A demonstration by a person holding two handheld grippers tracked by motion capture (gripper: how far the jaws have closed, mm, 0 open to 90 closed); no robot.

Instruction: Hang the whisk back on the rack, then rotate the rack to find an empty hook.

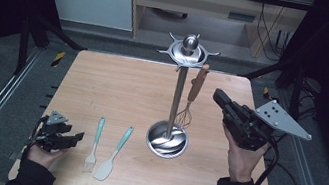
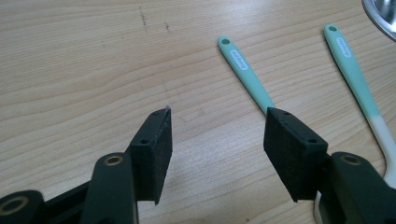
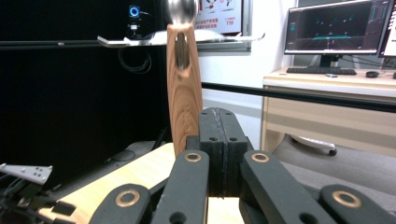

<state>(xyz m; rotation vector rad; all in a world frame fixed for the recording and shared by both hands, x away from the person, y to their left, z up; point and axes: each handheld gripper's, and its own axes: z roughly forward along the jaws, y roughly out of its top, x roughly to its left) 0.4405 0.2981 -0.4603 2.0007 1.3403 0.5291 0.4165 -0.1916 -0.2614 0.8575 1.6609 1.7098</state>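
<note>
The right tool (image 1: 220,101) is held up off the worktop (image 1: 113,84) near its right edge, the right hand (image 1: 242,156) gripping it from below with the forearm coming in from the near edge. It points toward the whisk (image 1: 193,95), which hangs by its wooden handle from the metal stand (image 1: 178,95) at the middle of the worktop. In the right gripper view its two black jaws are pressed flat together with nothing between them, and the handle (image 3: 184,88) stands just beyond the tips.

The left tool (image 1: 75,137) rests low at the near left corner in the left hand (image 1: 43,151), lying level and pointing right. Its jaws stand wide apart and empty over bare wood. Just beyond its tips lie a teal-handled brush (image 1: 94,144) and a teal-handled spatula (image 1: 112,154), side by side near the near edge.
</note>
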